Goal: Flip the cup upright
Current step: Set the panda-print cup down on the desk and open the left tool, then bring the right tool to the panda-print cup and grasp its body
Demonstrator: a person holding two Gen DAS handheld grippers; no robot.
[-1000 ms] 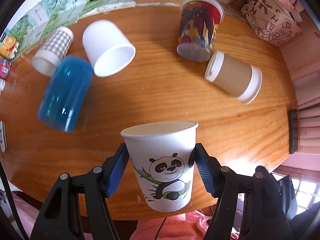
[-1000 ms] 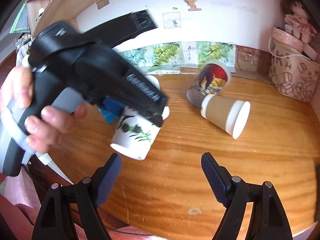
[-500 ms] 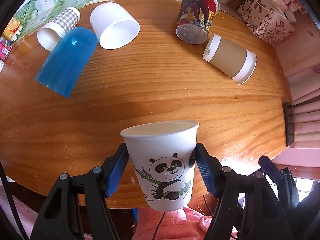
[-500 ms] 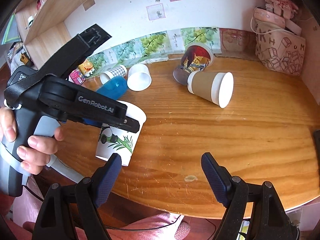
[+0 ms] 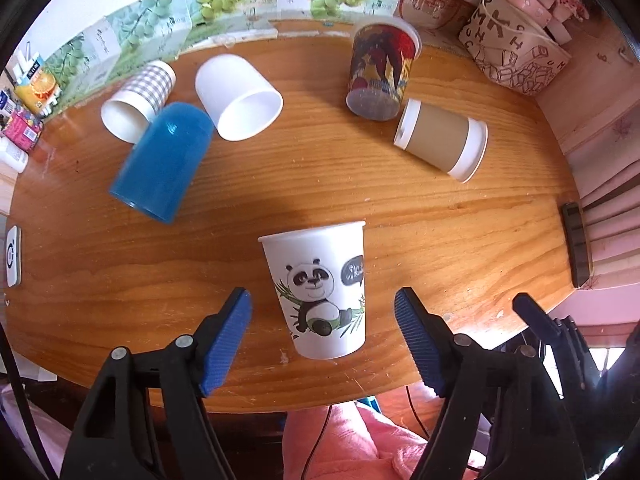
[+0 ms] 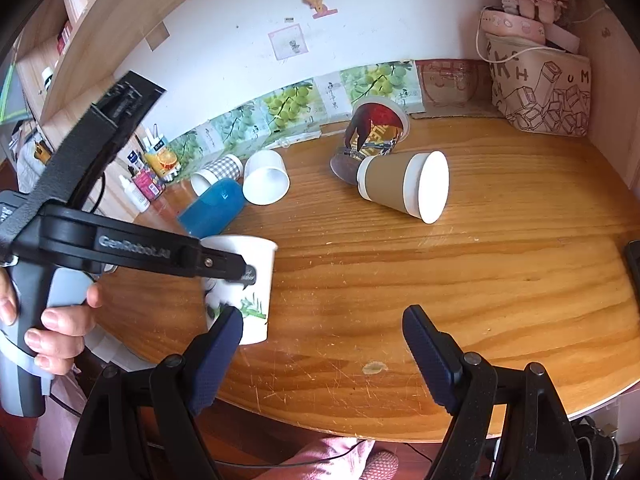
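We see the panda cup [image 5: 325, 290] standing upright on the wooden table [image 5: 360, 208], mouth up, near the front edge. It sits between the blue pads of the left gripper [image 5: 323, 332], whose jaws are spread wide, with a clear gap between each pad and the cup wall. In the right wrist view the same cup [image 6: 244, 284] stands at the left of the table, partly covered by the black body of the left gripper, which a hand [image 6: 48, 320] grasps by its grey handle.

The right gripper [image 6: 322, 338] hovers over bare wood just to the cup's right, its jaws spread and pinching nothing.

Farther back we find the other cups lying on their sides: a blue cup [image 5: 162, 166], a checked cup [image 5: 138, 100] touching it, and a white cup [image 5: 238, 98] beside them. To the right lie a printed red cup [image 5: 378, 68] and a brown sleeved cup [image 5: 440, 138], close together. A patterned bag [image 5: 516, 52] stands in the back right corner, and grape-print cartons [image 5: 224, 0] line the wall.
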